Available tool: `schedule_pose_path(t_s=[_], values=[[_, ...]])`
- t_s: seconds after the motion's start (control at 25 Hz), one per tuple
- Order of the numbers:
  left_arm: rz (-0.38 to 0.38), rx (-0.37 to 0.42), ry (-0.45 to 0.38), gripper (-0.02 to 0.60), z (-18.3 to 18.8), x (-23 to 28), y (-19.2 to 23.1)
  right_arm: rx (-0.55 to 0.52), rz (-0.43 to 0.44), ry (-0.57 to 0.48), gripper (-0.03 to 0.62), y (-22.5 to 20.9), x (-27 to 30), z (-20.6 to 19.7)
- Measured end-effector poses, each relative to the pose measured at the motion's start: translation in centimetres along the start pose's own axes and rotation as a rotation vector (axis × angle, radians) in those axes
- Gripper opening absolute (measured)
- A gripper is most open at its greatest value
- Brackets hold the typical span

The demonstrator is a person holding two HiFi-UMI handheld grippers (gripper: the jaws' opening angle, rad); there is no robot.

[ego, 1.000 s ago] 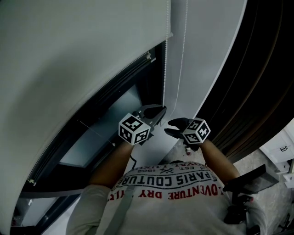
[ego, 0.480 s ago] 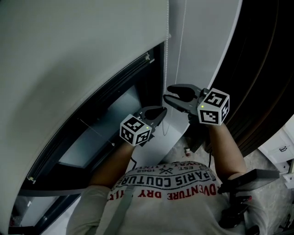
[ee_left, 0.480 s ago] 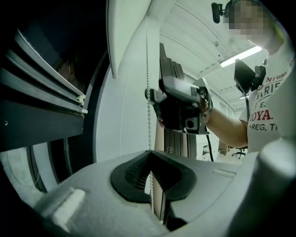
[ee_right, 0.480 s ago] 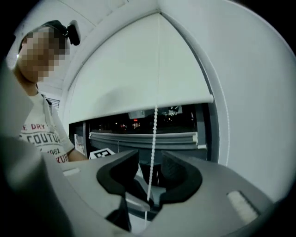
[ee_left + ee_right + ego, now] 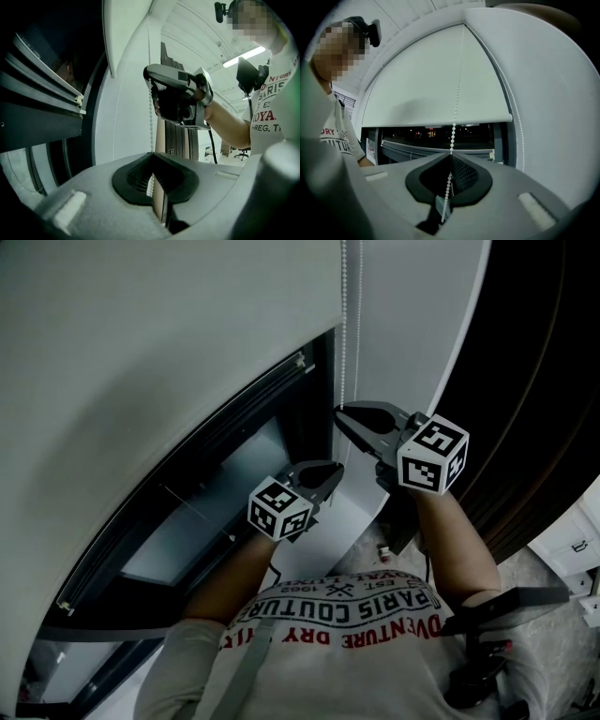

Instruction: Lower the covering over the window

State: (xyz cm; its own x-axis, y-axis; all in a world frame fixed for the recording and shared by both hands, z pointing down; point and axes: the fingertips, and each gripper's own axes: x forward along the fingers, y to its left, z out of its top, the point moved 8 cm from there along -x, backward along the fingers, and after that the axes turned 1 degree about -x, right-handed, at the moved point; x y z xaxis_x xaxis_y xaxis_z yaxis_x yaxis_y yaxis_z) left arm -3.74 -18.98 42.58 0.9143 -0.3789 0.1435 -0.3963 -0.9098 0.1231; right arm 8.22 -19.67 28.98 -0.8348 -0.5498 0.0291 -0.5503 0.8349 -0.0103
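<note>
A white roller blind (image 5: 169, 352) (image 5: 436, 89) hangs partway down over a dark window (image 5: 234, 484) (image 5: 436, 133). Its white bead chain (image 5: 345, 324) (image 5: 151, 126) (image 5: 456, 103) runs down the window's right side. My right gripper (image 5: 339, 411) (image 5: 451, 154) (image 5: 154, 91) is the higher one; its jaws have just closed and are shut on the chain, which passes between the pads. Lower on the same chain, my left gripper (image 5: 335, 468) (image 5: 151, 154) is also shut on it, the beads entering its closed tips.
A white wall strip (image 5: 412, 334) and a dark slatted panel (image 5: 544, 381) stand right of the chain. The chain's second strand (image 5: 518, 126) follows the window frame (image 5: 42, 117). Dark equipment (image 5: 506, 615) sits on the floor at lower right.
My right gripper rose from beside the left gripper to above it, and its open jaws shut on the bead chain. The left gripper stayed put.
</note>
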Motion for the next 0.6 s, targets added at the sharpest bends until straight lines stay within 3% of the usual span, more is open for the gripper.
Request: schedule_pose_path(t_s=[0.28, 0.4, 0.6], values=[[0.006, -0.008, -0.019, 0.008, -0.1, 0.3, 0.2, 0.012, -0.023, -0.05, 0.005, -0.1, -0.4, -0.3], [0.012, 0.004, 0.023, 0.008, -1.3, 0.5, 0.3, 0.005, -0.025, -0.007, 0.005, -0.2, -0.1, -1.6], [0.019, -0.047, 0.079, 0.008, -5.4, 0.5, 0.5, 0.04, -0.037, 0.066, 0.006, 0.0, 0.2, -5.6]])
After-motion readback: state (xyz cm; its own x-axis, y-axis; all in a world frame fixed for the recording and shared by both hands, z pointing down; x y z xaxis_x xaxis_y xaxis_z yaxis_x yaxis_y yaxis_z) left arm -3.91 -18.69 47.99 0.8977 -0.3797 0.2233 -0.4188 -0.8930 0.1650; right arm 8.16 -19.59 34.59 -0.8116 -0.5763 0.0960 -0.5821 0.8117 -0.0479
